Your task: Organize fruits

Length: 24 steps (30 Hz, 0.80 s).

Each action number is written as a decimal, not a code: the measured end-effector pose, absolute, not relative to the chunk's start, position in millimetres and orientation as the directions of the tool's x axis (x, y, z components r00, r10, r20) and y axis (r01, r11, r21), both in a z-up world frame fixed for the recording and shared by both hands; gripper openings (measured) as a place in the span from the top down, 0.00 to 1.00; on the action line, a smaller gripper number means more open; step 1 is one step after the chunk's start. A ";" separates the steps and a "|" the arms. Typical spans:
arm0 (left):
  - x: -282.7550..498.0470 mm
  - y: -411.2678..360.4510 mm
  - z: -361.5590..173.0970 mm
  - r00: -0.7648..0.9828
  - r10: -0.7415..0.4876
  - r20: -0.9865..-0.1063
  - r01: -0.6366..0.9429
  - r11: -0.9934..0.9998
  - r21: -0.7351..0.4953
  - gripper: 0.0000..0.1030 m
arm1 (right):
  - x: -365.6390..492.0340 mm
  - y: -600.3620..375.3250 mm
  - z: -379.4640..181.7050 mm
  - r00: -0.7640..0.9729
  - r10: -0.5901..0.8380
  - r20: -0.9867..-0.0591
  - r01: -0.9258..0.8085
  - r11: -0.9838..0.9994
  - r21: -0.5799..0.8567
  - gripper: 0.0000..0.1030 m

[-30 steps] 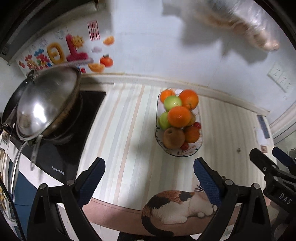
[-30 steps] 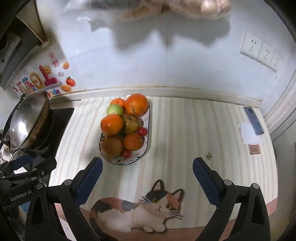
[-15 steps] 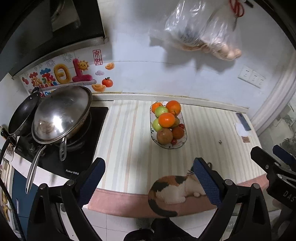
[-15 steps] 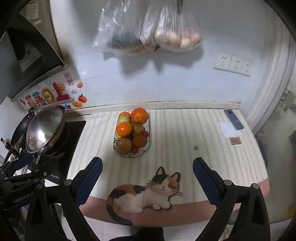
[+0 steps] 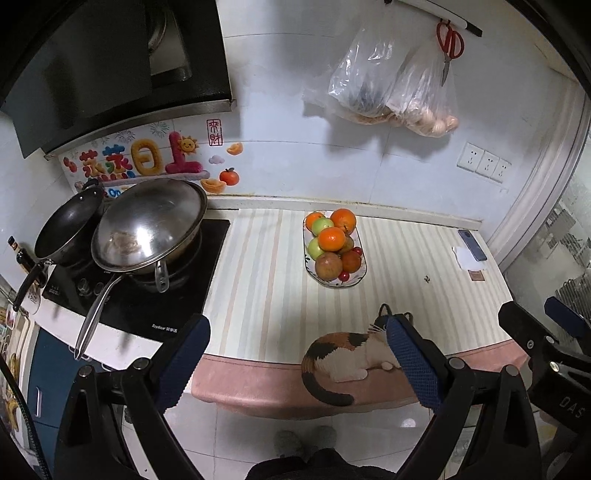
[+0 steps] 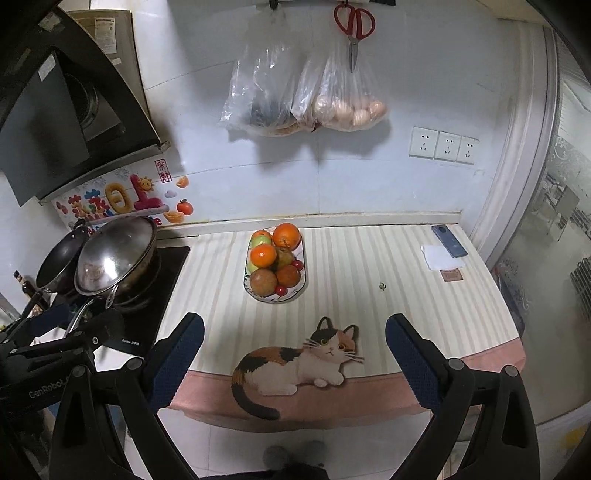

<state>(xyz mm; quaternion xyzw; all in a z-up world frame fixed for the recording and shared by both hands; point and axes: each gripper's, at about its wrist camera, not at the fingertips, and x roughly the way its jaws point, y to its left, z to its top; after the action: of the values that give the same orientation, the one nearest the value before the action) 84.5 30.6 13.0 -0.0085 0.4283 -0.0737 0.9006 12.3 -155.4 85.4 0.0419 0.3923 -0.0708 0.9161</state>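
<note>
An oval patterned fruit bowl (image 5: 360,278) (image 6: 301,284) stands on the striped counter near the back wall. It is piled with oranges (image 5: 331,239) (image 6: 286,235), green apples (image 5: 321,226), a brown round fruit (image 5: 328,266) (image 6: 263,281) and small red tomatoes (image 5: 344,275). My left gripper (image 5: 295,347) is open and empty, held back over the counter's front edge, well short of the bowl. My right gripper (image 6: 293,343) is open and empty, also back at the front edge above the cat picture.
A steel wok (image 5: 147,229) and a black pan (image 5: 68,227) sit on the stove at left. A cat-print mat (image 6: 299,362) covers the counter front. A phone (image 6: 448,240) and papers lie at right. Bags (image 6: 306,99) and scissors (image 6: 354,26) hang on the wall.
Both grippers have pulled back and up from the fruit bowl. The bowl now looks smaller and farther, and the counter's front edge and floor have come into view. Both stay open.
</note>
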 end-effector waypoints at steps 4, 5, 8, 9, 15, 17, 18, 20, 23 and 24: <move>77.1 26.6 14.7 0.629 -0.135 -0.766 0.133 0.989 -0.065 0.05 | 7.6 -159.2 84.5 0.677 -0.091 -0.730 0.161 0.987 0.026 0.02; 75.9 25.0 15.1 0.630 -0.136 -0.764 0.134 0.989 -0.065 0.05 | 7.0 -161.1 84.2 0.676 -0.088 -0.732 0.161 0.986 0.030 0.02; 75.0 21.2 14.9 0.630 -0.140 -0.764 0.134 0.988 -0.071 0.05 | 6.6 -166.4 84.5 0.675 -0.086 -0.732 0.162 0.986 0.034 0.02; 75.5 19.6 15.0 0.631 -0.142 -0.763 0.134 0.988 -0.073 0.05 | 8.0 -168.6 84.1 0.675 -0.082 -0.733 0.160 0.986 0.038 0.02; 84.8 12.1 11.7 0.636 -0.129 -0.761 0.119 0.991 -0.068 0.05 | 23.5 -179.9 78.3 0.671 -0.075 -0.738 0.157 0.987 0.042 0.02; 89.7 11.1 10.0 0.651 -0.115 -0.750 0.101 0.993 -0.065 0.05 | 32.2 -183.6 73.2 0.668 -0.075 -0.740 0.159 0.986 0.044 0.02; 93.1 10.1 9.0 0.654 -0.106 -0.749 0.094 0.994 -0.059 0.05 | 35.9 -184.8 72.4 0.667 -0.075 -0.741 0.160 0.986 0.044 0.02; 100.2 8.2 6.3 0.658 -0.092 -0.748 0.083 0.995 -0.049 0.05 | 45.5 -188.2 67.7 0.665 -0.076 -0.743 0.160 0.986 0.042 0.02; 111.3 5.3 2.2 0.661 -0.071 -0.747 0.069 0.997 -0.034 0.05 | 60.8 -193.6 60.6 0.662 -0.075 -0.746 0.158 0.987 0.041 0.02; 114.8 4.0 0.7 0.662 -0.062 -0.747 0.064 0.998 -0.026 0.05 | 66.8 -195.1 58.0 0.662 -0.074 -0.745 0.157 0.987 0.042 0.02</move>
<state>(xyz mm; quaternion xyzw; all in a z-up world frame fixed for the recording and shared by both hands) 114.8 4.0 0.7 0.0011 0.4097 -0.0347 0.9116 66.8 -195.1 58.0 0.0513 0.4059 -0.0636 0.9102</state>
